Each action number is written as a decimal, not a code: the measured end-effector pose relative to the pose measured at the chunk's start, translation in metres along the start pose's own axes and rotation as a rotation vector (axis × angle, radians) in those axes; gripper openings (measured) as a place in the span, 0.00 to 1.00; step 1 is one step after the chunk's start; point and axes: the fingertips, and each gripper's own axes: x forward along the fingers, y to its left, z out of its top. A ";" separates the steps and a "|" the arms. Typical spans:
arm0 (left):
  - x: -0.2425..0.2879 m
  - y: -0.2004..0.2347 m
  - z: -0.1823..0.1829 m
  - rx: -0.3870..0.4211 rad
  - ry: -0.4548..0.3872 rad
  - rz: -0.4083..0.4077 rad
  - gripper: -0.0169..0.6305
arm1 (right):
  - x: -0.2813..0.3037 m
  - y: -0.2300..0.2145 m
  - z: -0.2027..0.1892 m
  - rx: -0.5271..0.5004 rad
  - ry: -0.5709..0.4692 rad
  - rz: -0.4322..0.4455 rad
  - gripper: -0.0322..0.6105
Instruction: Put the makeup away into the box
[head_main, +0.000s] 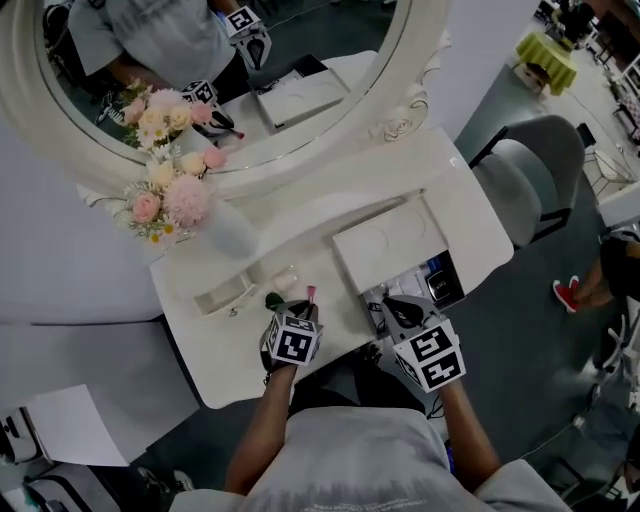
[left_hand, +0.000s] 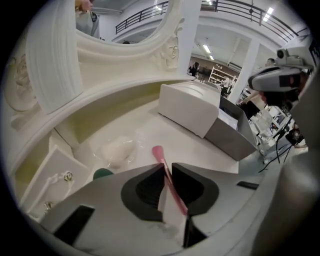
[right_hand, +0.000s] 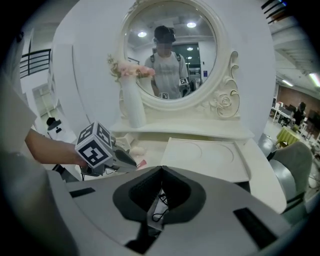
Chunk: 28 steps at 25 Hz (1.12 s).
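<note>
My left gripper (head_main: 303, 312) (left_hand: 167, 168) hangs over the front of the white vanity table (head_main: 480, 215), shut on a thin pink makeup brush (left_hand: 164, 165) whose tip (head_main: 311, 292) sticks out beyond the jaws. Just left of it on the tabletop lie a dark green sponge (left_hand: 102, 173) (head_main: 273, 300) and a whitish puff (left_hand: 118, 149). The box (left_hand: 229, 138) stands to the right with its white lid (head_main: 388, 250) (right_hand: 210, 155) swung back and makeup inside (head_main: 430, 283). My right gripper (head_main: 392, 302) (right_hand: 161, 171) is over the box's near edge, shut with nothing in it.
A vase of pink and cream flowers (head_main: 175, 200) stands at the back left under the oval mirror (head_main: 300, 60). A small open drawer tray (head_main: 222, 297) sits left of the sponge. A grey chair (head_main: 540, 165) stands to the right of the table.
</note>
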 end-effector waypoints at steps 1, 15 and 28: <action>0.001 0.001 0.000 -0.003 0.004 0.010 0.13 | 0.002 -0.001 0.001 -0.005 0.003 0.010 0.05; 0.009 0.007 -0.006 -0.029 0.062 0.110 0.13 | 0.015 -0.021 0.006 -0.044 0.017 0.079 0.05; -0.015 -0.008 0.026 0.042 -0.039 0.021 0.12 | -0.014 -0.039 0.010 0.037 -0.048 -0.047 0.05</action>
